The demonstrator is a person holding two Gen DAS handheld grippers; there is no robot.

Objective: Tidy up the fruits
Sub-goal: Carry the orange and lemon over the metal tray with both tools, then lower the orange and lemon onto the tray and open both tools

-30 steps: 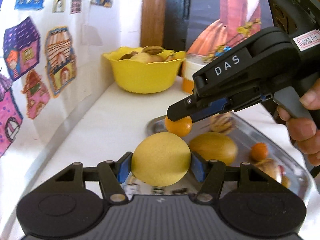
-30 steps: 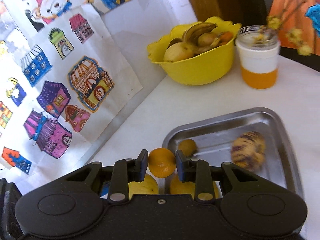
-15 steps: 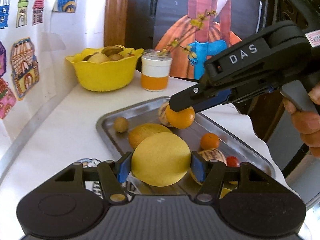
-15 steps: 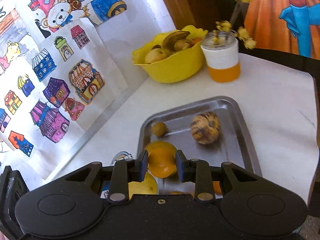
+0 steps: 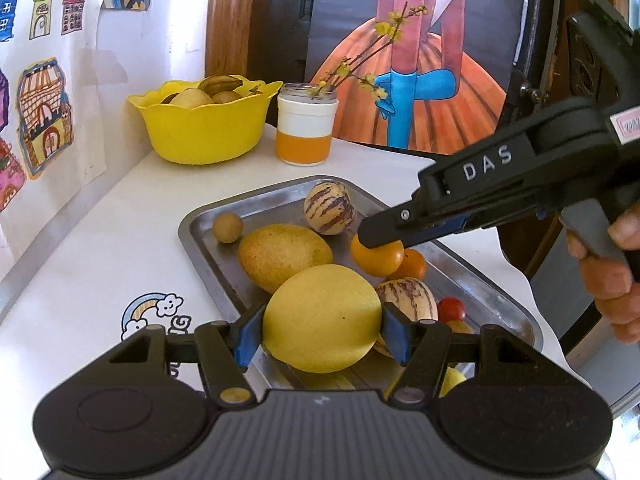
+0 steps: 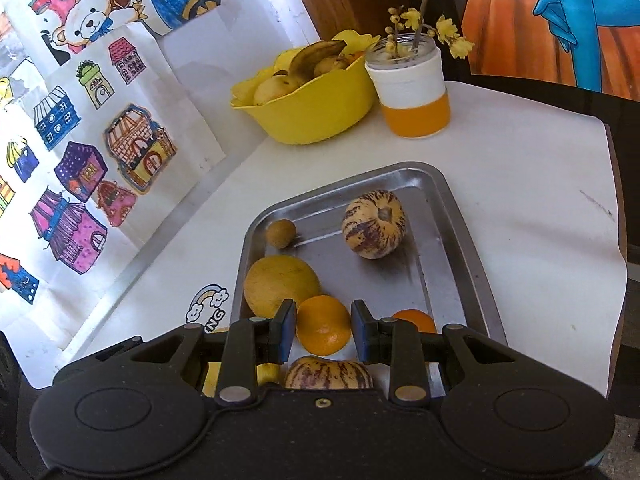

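My left gripper (image 5: 322, 330) is shut on a large yellow round fruit (image 5: 322, 318) and holds it above the near end of the steel tray (image 5: 192, 232). My right gripper (image 6: 323, 332) is shut on an orange (image 6: 323, 325), held over the tray (image 6: 448, 208); it also shows in the left wrist view (image 5: 378, 254). In the tray lie a yellow mango (image 5: 285, 256), two striped melons (image 5: 330, 208) (image 5: 408, 300), a small brown fruit (image 5: 227, 227), another orange (image 5: 414, 264) and a cherry tomato (image 5: 451, 309).
A yellow bowl (image 5: 204, 128) of fruit and an orange-and-white jar (image 5: 306, 130) with twigs stand at the back of the white table (image 5: 100, 240). A wall with drawings runs along the left. The table's edge is on the right (image 6: 612, 240).
Both grippers have pulled back and swung right over the tray with their fruits still held. More of the tray and the jar have come into view.
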